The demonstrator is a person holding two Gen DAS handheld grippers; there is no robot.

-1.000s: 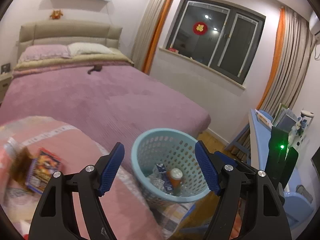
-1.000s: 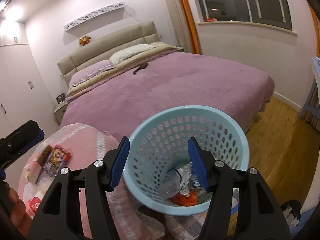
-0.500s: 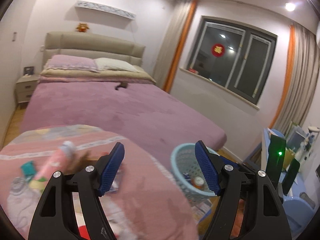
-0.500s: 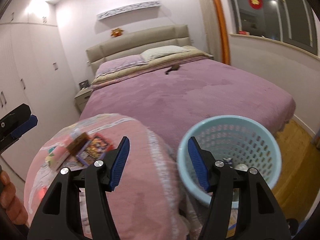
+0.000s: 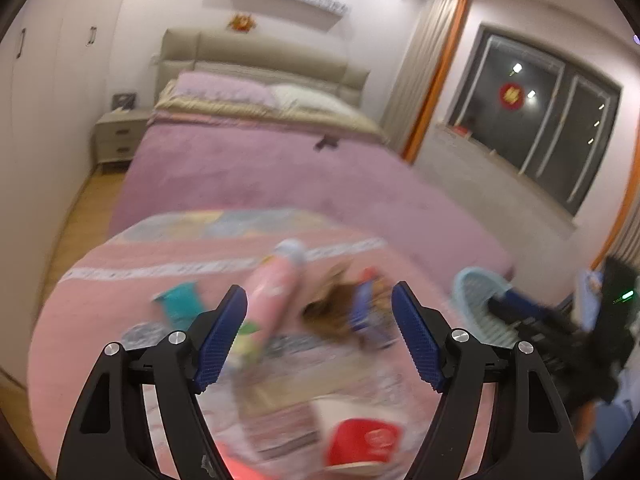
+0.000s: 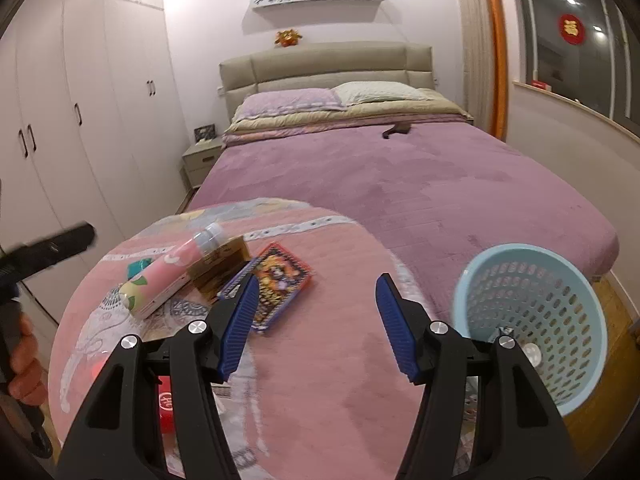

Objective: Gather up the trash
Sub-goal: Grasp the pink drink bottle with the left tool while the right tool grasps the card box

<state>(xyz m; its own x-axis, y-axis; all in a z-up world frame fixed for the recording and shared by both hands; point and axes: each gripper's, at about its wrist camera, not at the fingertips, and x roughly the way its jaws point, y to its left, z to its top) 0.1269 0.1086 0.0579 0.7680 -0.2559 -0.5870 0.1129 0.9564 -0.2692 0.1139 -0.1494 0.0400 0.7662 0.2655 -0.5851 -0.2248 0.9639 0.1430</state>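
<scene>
A round table with a pink cloth (image 6: 320,360) holds trash: a pink bottle (image 6: 168,276) lying down, a brown box (image 6: 220,268), a colourful packet (image 6: 280,284), a teal wrapper (image 6: 138,268) and a red cup (image 5: 364,444). A light blue basket (image 6: 532,324) stands to the table's right with some trash inside. My left gripper (image 5: 320,336) is open and empty above the bottle (image 5: 272,296) and the brown box (image 5: 332,312); that view is blurred. My right gripper (image 6: 316,320) is open and empty over the table, just right of the packet.
A bed with a purple cover (image 6: 400,176) lies behind the table. White wardrobes (image 6: 80,100) line the left wall, with a nightstand (image 6: 200,160) beside the bed. A window (image 6: 580,40) is on the right. The basket also shows in the left wrist view (image 5: 480,296).
Both grippers have swung left, away from the basket and over the table's trash. Both stay open and empty.
</scene>
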